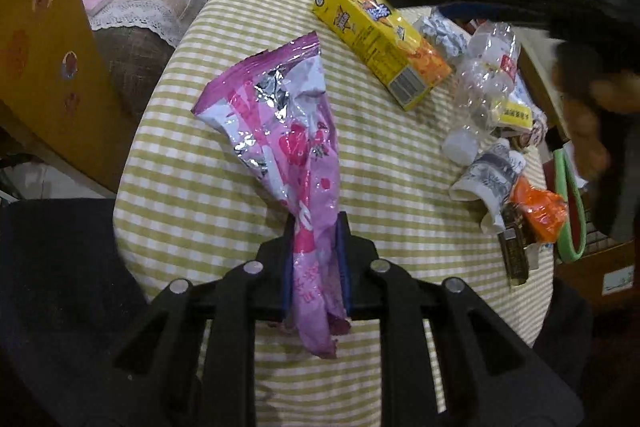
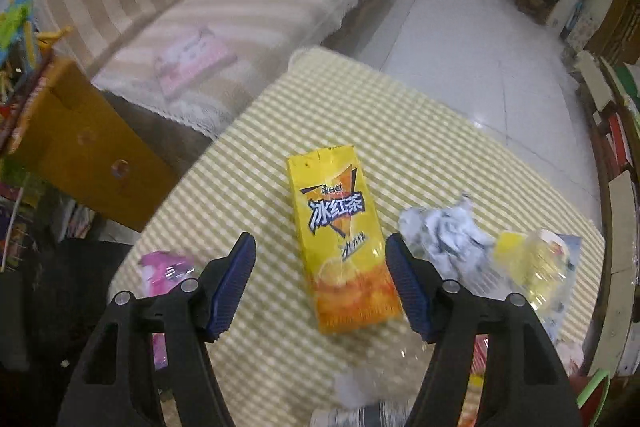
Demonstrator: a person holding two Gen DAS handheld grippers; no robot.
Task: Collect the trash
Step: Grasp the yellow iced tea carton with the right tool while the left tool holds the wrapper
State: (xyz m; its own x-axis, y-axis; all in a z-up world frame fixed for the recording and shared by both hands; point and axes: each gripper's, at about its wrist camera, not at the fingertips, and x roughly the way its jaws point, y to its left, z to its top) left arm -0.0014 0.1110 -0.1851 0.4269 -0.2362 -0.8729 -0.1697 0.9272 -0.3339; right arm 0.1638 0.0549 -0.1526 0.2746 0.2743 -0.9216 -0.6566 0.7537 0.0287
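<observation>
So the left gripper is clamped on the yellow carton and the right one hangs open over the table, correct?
Not quite. The left gripper is clamped on the pink wrapper, as the left wrist view shows. The yellow carton lies free on the table, between the fingers of the open right gripper.

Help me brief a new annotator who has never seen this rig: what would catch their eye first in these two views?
First, the pink snack wrapper, pinched at its lower end by the left gripper and trailing up over the green-checked tablecloth. Next, the yellow iced-tea carton lying flat mid-table, framed between the open fingers of the right gripper. To the carton's right sits a heap of crumpled paper and a crushed clear bottle.
</observation>
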